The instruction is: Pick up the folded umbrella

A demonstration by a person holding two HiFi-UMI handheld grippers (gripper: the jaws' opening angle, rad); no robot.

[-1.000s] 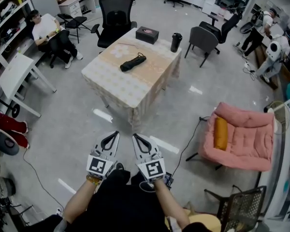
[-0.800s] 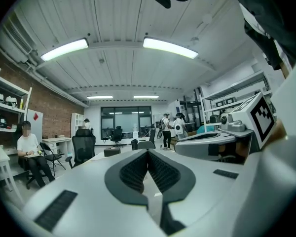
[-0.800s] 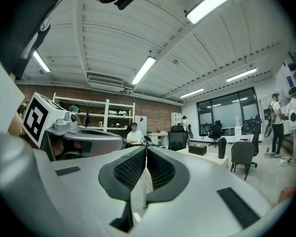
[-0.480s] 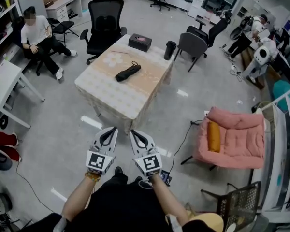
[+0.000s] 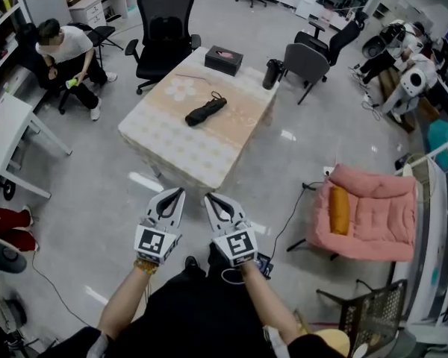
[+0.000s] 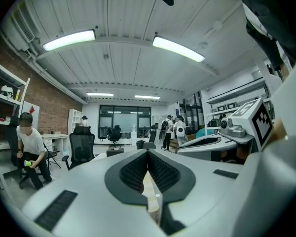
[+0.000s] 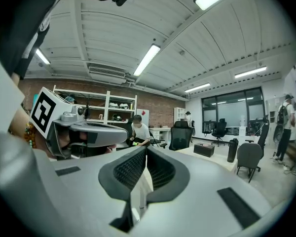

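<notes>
The umbrella (image 5: 206, 112) is black and folded down to a short, stubby bundle. It lies flat and slantwise on the tabletop (image 5: 181, 152), its lower end towards the frame's left and its upper end towards the right, where a thin loop sticks out. It rests on the tan band that crosses the pale patterned cloth, just above the centre of the head view. A black box (image 5: 224, 56) and a dark cup (image 5: 272, 70) stand on the far side of the same tabletop, both apart from the umbrella.

The left gripper (image 5: 179, 192) and right gripper (image 5: 208, 197) sit side by side in the lower middle of the frame, over the grey floor (image 5: 97, 200) and well apart from the umbrella. In the left gripper view the fingers (image 6: 130, 171) meet at the tips with nothing between them. In the right gripper view the fingers (image 7: 126, 169) are likewise pressed together and empty.
</notes>
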